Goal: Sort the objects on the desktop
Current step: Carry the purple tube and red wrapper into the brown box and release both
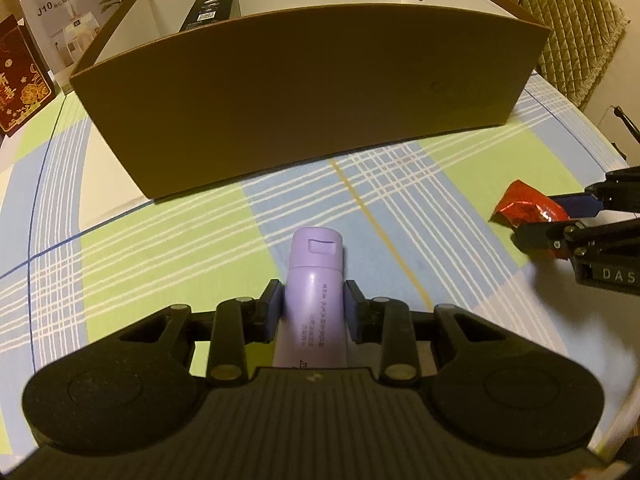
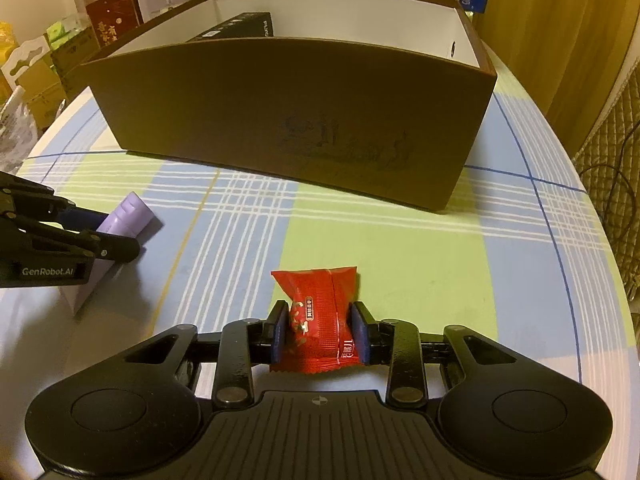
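Nearest the left wrist camera, the left gripper (image 1: 314,306) is clamped on a lilac tube (image 1: 314,300), its pads pressing the body just below the flip cap, which points toward the brown box (image 1: 312,92). Plastic of that sort should be light and slightly squashy, so a hold across the firm shoulder near the cap looks sound. Off to one side, the right gripper (image 2: 320,332) has its blue pads pinched against a red snack packet (image 2: 318,320) lying on the checked tablecloth (image 2: 400,248). Crinkly foil will probably be light, slippery and easily crushed; gripping across its middle seems safest. Both items sit just short of the open box, which already holds a black carton (image 2: 240,28).
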Tool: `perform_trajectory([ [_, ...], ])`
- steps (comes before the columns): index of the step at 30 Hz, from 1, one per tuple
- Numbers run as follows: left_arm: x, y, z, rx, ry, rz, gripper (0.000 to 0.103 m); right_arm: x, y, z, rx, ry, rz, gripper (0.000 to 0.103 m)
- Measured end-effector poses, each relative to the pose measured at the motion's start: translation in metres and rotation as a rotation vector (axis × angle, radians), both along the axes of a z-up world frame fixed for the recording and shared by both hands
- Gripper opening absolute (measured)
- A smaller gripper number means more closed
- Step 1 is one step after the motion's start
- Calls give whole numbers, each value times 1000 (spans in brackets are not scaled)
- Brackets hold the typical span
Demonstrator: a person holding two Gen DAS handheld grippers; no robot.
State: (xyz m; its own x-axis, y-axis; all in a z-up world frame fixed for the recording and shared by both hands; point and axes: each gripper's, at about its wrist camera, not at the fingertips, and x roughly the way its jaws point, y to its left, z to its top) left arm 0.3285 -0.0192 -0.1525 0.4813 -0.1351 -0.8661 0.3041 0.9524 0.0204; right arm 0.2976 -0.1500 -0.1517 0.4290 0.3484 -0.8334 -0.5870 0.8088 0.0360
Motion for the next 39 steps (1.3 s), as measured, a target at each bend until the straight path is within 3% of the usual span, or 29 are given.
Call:
perform_trajectory([
  [10, -14, 13, 8, 4, -6, 21, 27, -15, 0, 7, 14, -12, 13, 31],
  [39, -45, 31, 59, -38, -131, 49, 27, -40, 4, 35, 64, -81, 47, 31],
])
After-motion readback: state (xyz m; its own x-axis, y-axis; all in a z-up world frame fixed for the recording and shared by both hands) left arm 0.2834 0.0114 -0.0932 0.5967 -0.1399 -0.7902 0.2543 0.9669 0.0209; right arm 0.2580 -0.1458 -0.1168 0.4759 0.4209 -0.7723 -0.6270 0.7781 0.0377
